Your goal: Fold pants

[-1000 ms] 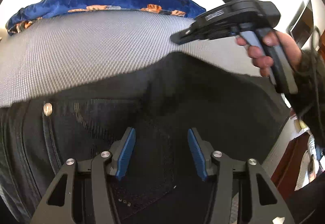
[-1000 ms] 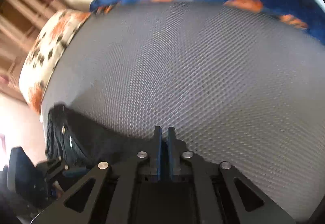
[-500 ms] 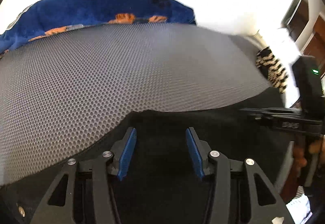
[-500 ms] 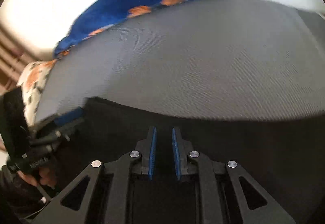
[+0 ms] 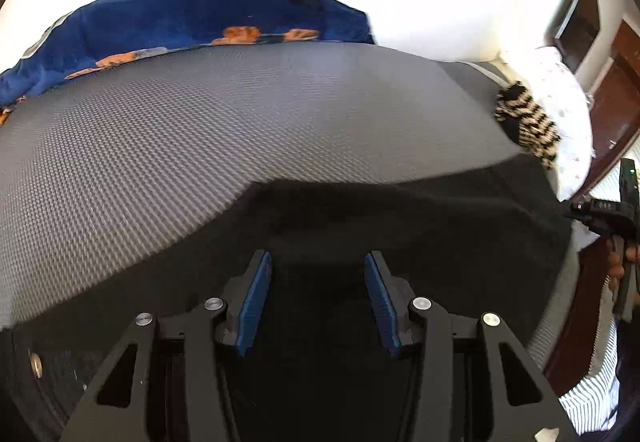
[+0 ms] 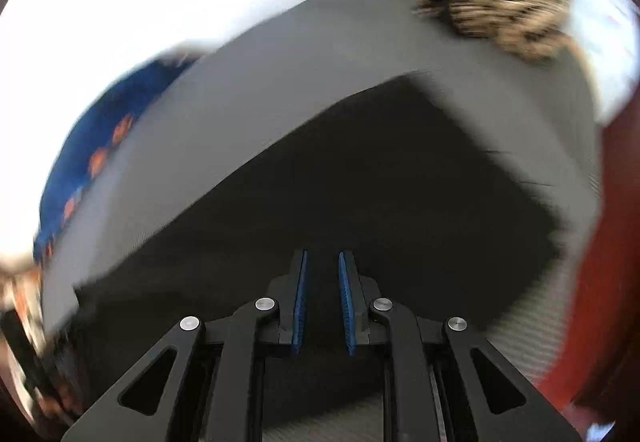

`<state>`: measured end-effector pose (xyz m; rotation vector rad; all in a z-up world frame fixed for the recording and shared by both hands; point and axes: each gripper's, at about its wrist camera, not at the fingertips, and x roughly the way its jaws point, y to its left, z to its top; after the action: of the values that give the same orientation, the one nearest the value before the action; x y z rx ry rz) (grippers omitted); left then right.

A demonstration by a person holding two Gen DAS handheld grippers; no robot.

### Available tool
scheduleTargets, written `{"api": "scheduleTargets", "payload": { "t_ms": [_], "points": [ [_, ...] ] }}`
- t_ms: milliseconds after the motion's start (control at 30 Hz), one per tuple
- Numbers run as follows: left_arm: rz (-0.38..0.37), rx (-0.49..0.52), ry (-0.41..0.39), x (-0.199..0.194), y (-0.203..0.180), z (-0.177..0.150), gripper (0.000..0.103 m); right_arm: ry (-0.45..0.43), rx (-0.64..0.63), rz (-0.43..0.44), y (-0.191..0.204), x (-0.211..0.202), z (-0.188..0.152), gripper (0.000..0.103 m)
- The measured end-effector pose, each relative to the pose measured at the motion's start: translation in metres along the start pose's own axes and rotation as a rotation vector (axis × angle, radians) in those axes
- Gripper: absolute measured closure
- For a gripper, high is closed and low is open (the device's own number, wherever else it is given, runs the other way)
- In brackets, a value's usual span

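Observation:
Dark grey pants (image 5: 400, 226) lie flat on a grey textured mat (image 5: 200, 129); a metal waist button (image 5: 36, 364) shows at the lower left. My left gripper (image 5: 316, 262) hovers over the pants, jaws wide open and empty. In the right wrist view the pants (image 6: 380, 177) stretch away as a long dark leg. My right gripper (image 6: 322, 262) is over them with a narrow gap between its blue pads, nothing between them. The right gripper also shows at the far right edge of the left wrist view (image 5: 600, 213), held in a hand.
A blue blanket with orange print (image 5: 192, 17) lies at the far edge of the mat. A black-and-beige striped cloth (image 5: 528, 129) and a white cloth (image 5: 568, 109) lie at the right end. Brown wooden furniture (image 5: 616, 97) stands to the right.
The right gripper's jaws have parted from shut to slightly open, and it has swung right, toward the leg end. The left gripper's view has shifted from the waistband to the upper pants edge.

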<state>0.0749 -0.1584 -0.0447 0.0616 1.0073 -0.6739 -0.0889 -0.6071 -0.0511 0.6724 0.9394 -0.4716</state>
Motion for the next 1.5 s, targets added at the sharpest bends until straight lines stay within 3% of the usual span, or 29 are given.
{"api": "scheduleTargets", "payload": {
  "t_ms": [167, 433, 500, 800, 1000, 1033, 1067, 1167, 1300, 1500],
  "points": [
    [-0.072, 0.055, 0.049, -0.006, -0.027, -0.021, 0.056, -0.041, 0.19, -0.069, -0.08, -0.034, 0.0, 0.085],
    [-0.083, 0.091, 0.113, 0.002, -0.051, -0.039, 0.056, -0.031, 0.329, -0.033, -0.121, -0.018, 0.002, 0.085],
    [-0.075, 0.09, 0.12, 0.004, -0.053, -0.041, 0.056, -0.017, 0.341, -0.067, -0.128, -0.012, 0.003, 0.085],
    [-0.058, 0.087, 0.129, 0.006, -0.056, -0.047, 0.056, -0.041, 0.338, -0.036, -0.128, -0.011, 0.011, 0.085],
    [-0.052, 0.076, 0.128, 0.008, -0.056, -0.048, 0.054, -0.01, 0.35, 0.007, -0.124, 0.0, 0.006, 0.085],
    [-0.052, 0.08, 0.128, 0.008, -0.056, -0.048, 0.054, -0.024, 0.351, 0.007, -0.124, -0.001, 0.004, 0.087],
    [-0.05, 0.085, 0.128, 0.008, -0.057, -0.048, 0.054, -0.038, 0.348, 0.014, -0.123, -0.003, 0.004, 0.099],
    [-0.051, 0.095, 0.133, 0.008, -0.058, -0.049, 0.054, -0.079, 0.363, 0.018, -0.12, -0.019, 0.003, 0.1],
    [-0.058, 0.112, 0.144, 0.005, -0.058, -0.055, 0.054, -0.124, 0.336, -0.051, -0.111, -0.038, -0.004, 0.1],
    [-0.055, 0.156, 0.158, 0.002, -0.061, -0.061, 0.054, -0.07, 0.322, -0.113, -0.119, -0.009, -0.009, 0.1]
  ]
}}
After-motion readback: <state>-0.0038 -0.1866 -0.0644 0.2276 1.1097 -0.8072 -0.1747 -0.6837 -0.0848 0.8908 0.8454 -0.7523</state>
